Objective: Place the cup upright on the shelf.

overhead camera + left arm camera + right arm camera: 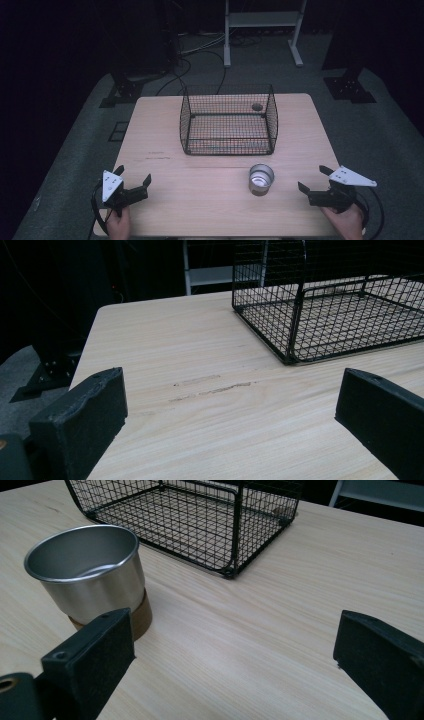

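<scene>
Cup upright, between basket and right gripper; nearer right than left gripper. Both wide open, holding nothing.

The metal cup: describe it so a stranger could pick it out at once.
Start at the table and find the wire basket standing mid-table. The cup stands upright just in front of the basket's right front corner, apart from it, nearer the right gripper. It is the one shiny, round thing, with a brown base band.
</scene>
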### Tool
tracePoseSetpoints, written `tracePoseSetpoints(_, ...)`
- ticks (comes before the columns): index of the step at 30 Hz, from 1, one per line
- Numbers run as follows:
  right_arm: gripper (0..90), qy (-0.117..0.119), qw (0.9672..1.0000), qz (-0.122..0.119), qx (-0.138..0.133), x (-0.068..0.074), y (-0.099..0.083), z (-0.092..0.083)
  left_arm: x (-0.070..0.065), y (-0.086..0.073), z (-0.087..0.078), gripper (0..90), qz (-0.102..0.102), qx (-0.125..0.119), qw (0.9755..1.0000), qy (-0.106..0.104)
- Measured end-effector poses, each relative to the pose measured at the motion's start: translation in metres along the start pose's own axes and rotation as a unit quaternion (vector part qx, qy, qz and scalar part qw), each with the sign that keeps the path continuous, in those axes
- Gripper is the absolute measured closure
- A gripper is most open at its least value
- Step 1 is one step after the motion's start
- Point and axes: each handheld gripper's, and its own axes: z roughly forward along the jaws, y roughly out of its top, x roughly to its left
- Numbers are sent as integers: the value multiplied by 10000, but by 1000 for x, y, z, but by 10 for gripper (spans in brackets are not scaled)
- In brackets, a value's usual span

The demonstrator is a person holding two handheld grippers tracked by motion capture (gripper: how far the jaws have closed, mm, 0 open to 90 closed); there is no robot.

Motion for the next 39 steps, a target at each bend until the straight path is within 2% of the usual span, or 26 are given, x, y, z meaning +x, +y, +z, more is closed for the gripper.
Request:
tracePoseSetpoints(9, 16, 111, 9999, -25, 83, 8, 2, 3, 2, 0, -2, 0, -51, -18, 10000, -21)
tracePoseSetpoints(39, 15, 602, 9970, -397, 289, 50, 16, 24, 4, 0, -4, 0, -103, -60, 9999, -3)
